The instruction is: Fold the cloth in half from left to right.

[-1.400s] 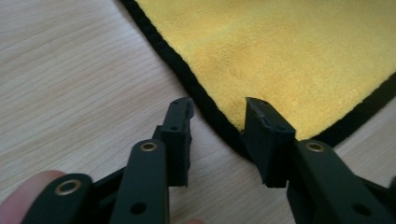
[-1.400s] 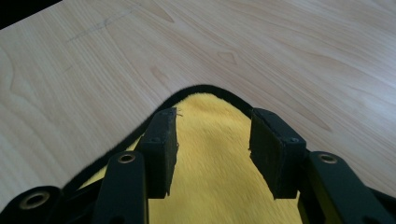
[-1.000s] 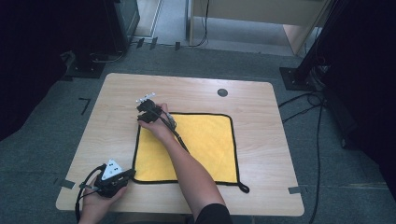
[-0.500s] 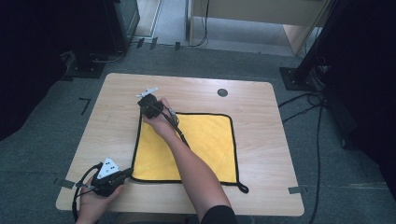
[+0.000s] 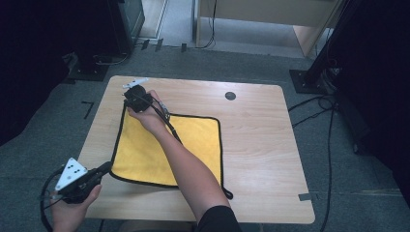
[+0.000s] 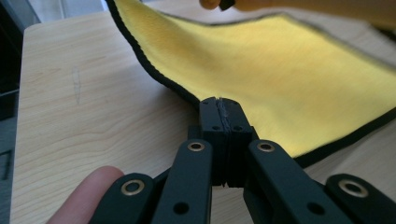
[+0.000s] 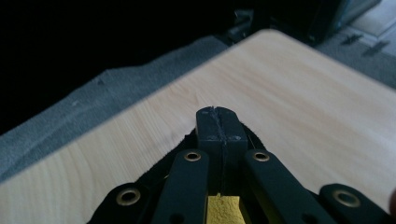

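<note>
High view: yellow cloth (image 5: pixel 193 145) w/ black hem lies flat-ish on the wooden counter (image 5: pixel 261 145), toward its left half. Left tool (image 5: pixel 104 169) sits at the cloth's near-left corner; right tool (image 5: pixel 129 99) at the far-left corner, arm reaching across the cloth. Small dark disc (image 5: pixel 230 95) on the counter beyond, well apart. A hem loop trails off the near-right corner.

Left tool view: left tool (image 6: pixel 219 105) has jaws pressed together, clamped on the hem right at the corner. Cloth (image 6: pixel 280 74) rises off the counter (image 6: pixel 84 102) by the grip and billows, so the edge is lifted, not dragged.

Right tool view: right tool (image 7: pixel 218 116) also pinched tight, dark hem and a bit of yellow cloth (image 7: pixel 223 205) showing under the jaws; bare counter (image 7: pixel 303 93) ahead, floor beyond.

Handling, my read: cloth is light, soft, no stiffness, sags btw the two grips, won't slip much since the pile is grippy and the hem is thicker. Best hold = corners on the hem, as now; a mid-edge pinch would bunch it. Nothing fragile. Both left-side corners held suggests a fold toward the right edge; keep the corners level and taut so the fold lands square.
</note>
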`<state>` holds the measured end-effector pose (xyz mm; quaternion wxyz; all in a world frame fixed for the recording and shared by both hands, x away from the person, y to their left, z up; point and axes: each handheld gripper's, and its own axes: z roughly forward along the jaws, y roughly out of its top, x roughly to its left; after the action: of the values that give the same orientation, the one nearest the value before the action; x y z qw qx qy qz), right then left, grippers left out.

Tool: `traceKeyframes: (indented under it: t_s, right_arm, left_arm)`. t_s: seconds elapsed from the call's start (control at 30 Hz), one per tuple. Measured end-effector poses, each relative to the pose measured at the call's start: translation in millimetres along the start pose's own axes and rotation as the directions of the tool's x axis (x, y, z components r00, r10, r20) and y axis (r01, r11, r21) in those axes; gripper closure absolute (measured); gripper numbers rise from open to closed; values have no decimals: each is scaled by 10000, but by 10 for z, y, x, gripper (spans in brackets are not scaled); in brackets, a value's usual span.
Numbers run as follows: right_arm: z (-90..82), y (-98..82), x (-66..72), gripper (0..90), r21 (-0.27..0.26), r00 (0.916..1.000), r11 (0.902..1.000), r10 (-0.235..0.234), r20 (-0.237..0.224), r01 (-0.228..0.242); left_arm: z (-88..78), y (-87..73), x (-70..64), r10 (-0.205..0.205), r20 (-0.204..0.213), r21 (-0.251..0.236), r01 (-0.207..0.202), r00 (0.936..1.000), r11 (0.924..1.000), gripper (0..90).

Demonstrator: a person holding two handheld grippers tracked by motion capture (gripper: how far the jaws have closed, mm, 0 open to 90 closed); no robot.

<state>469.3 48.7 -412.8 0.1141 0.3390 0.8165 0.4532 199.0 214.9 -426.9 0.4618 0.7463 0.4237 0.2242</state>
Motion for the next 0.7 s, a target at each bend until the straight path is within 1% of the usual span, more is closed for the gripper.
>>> traceKeyframes:
  t_s: [0.03,0.07,0.1,0.13,0.17,0.2,0.23,0.27,0.3,0.33,0.37,0.4,0.43,0.47,0.53,0.6,0.63,0.67,0.7]
  right_arm:
    - [-52,35,1,900,-161,10000,9998,-91,-18,91]
    - [-193,64,-65,900,-352,9997,9993,-150,-170,144]
    - [-280,53,-124,900,-471,9996,9989,-96,-270,83]
    - [-374,28,-192,900,-556,9993,9984,-99,-351,80]
    - [-482,-13,-262,900,-582,9993,9983,-119,-366,98]
    - [-482,-13,-262,900,-582,9993,9983,-119,-366,98]
    - [-708,-135,-409,900,-621,9994,9980,-153,-295,135]
    - [-708,-135,-409,900,-621,9994,9980,-153,-295,135]
    - [-825,-210,-495,900,-598,9995,9980,-236,-212,223]
    - [-944,-294,-585,899,-590,9997,9980,-242,-61,238]
    - [-1062,-385,-680,899,-601,9999,9981,-143,87,148]
    - [-1285,-575,-898,900,-625,9990,9979,203,395,-178]
    - [-1285,-575,-898,900,-625,9990,9979,203,395,-178]
    - [-1388,-673,-1009,900,-663,9977,9970,430,523,-395]
    - [-1571,-865,-1205,899,-723,9930,9936,922,736,-869]
    - [-1709,-1053,-1360,899,-650,9871,9912,1217,1041,-1153]
    - [-1753,-1146,-1428,892,-489,9848,9918,1232,1224,-1180]
    - [-1777,-1239,-1499,853,-133,9825,9927,1206,1422,-1199]
    - [-1777,-1330,-1578,769,349,9804,9905,1266,1511,-1332]
  left_arm:
    - [-15,17,-38,-144,203,-163,148,9997,9998,900]
    - [4,64,-159,-294,714,-420,325,9970,9986,900]
    - [36,95,-235,-311,960,-488,359,9949,9982,900]
    - [36,95,-235,-311,960,-488,359,9949,9982,900]
    - [130,163,-379,-213,1391,-474,281,9900,9985,900]
    - [130,163,-379,-213,1391,-474,281,9900,9985,900]
    - [220,215,-496,-61,1672,-409,131,9859,9991,900]
    - [302,257,-601,119,1857,-348,-55,9825,9994,900]
    - [390,294,-711,270,2033,-305,-212,9787,9993,900]
    - [487,328,-823,372,2235,-257,-322,9740,9992,900]
    - [590,361,-937,456,2469,-203,-419,9680,9989,900]
    - [692,394,-1053,579,2694,-129,-565,9613,9983,900]
    - [792,426,-1172,670,2930,-67,-680,9538,9977,900]
    - [893,456,-1292,736,3150,-43,-761,9462,9971,900]
    - [1080,505,-1516,913,3474,107,-1013,9333,9948,900]
    - [1254,527,-1709,1058,3692,348,-1275,9233,9912,900]
    - [1347,518,-1787,1150,3721,593,-1472,9210,9873,900]
    - [1443,492,-1846,1206,3784,946,-1680,9178,9812,899]
    - [1526,458,-1890,1155,3837,1236,-1749,9162,9768,867]
